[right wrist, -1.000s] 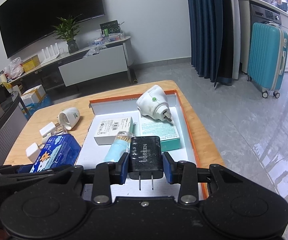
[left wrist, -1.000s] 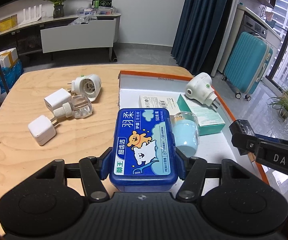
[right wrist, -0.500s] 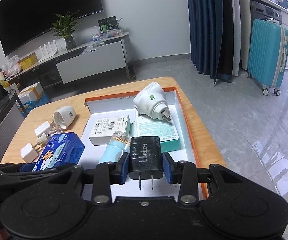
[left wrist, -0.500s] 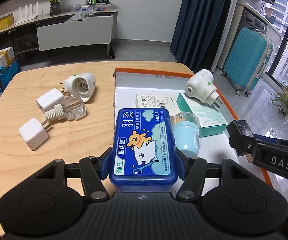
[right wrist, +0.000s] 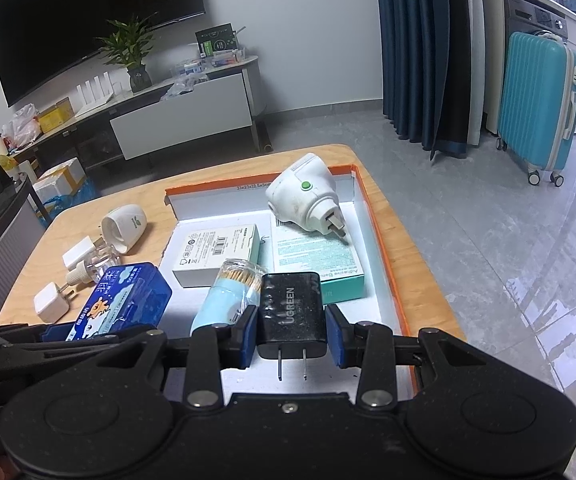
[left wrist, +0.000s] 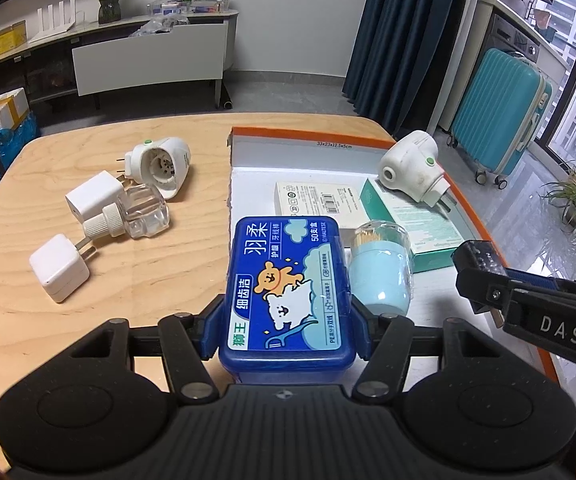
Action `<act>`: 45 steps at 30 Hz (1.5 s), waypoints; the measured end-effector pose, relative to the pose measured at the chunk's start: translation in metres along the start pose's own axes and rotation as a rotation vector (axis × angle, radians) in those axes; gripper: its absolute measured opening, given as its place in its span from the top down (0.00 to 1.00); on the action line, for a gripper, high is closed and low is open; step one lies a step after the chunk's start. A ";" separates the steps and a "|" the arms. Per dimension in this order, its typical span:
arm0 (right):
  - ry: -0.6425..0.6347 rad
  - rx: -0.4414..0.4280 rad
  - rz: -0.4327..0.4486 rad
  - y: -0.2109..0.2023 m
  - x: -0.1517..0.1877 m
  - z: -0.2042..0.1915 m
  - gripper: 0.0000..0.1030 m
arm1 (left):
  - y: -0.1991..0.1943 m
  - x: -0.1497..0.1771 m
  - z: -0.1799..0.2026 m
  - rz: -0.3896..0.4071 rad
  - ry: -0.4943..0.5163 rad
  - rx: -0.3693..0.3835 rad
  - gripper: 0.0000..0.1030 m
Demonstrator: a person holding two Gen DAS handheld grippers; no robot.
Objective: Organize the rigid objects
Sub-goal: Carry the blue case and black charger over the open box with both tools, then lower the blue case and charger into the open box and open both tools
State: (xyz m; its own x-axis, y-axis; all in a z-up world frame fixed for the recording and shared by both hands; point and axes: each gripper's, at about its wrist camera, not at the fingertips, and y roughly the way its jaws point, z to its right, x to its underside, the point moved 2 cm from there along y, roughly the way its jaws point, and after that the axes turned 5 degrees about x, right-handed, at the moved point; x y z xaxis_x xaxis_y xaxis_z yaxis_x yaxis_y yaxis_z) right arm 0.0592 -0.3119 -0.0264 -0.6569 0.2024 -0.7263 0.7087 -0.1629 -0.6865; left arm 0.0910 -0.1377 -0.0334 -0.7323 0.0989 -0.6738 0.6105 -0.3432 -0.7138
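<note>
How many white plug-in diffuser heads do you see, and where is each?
2. One diffuser head lies on the wooden table; the other rests on the teal carton inside the tray. Others may be hidden.

Black charger (right wrist: 291,316) reads "UGREEN"; right gripper (left wrist: 535,312) reads "DAS".

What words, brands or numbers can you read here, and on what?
"UGREEN": black charger in the right tongs.
"DAS": right tongs' arm.
"33x23x12.5x5cm": orange box rim.
"50", Chinese characters: blue floss box in the left tongs.
Carton labels: too small.
</note>
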 end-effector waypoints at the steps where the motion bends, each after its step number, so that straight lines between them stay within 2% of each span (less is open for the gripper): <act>1: 0.000 -0.001 -0.001 0.001 0.000 0.000 0.57 | 0.001 0.000 0.000 -0.002 -0.001 0.000 0.40; 17: 0.015 0.003 -0.012 0.011 0.000 0.004 0.56 | 0.013 -0.002 0.002 -0.022 0.002 0.005 0.40; 28: 0.053 -0.006 0.057 -0.008 -0.005 0.014 0.55 | 0.021 -0.002 0.005 -0.045 0.016 0.012 0.40; 31: 0.048 -0.003 0.062 -0.012 -0.006 0.014 0.55 | 0.021 0.001 0.006 -0.055 0.003 0.045 0.33; 35: 0.039 -0.007 0.073 -0.017 -0.006 0.010 0.54 | 0.013 0.001 0.007 -0.041 0.006 0.044 0.27; 41: 0.024 -0.012 0.093 -0.027 -0.007 0.000 0.45 | -0.007 -0.004 0.001 -0.009 -0.016 0.008 0.18; 45: 0.018 -0.011 0.108 -0.033 -0.007 -0.006 0.29 | -0.019 -0.005 -0.006 0.002 -0.014 -0.038 0.11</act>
State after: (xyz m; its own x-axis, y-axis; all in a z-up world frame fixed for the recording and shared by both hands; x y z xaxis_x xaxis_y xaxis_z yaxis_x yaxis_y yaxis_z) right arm 0.0423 -0.3026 0.0017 -0.5719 0.2016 -0.7952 0.7780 -0.1742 -0.6036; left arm 0.0855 -0.1262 -0.0175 -0.7354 0.0848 -0.6723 0.6224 -0.3079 -0.7196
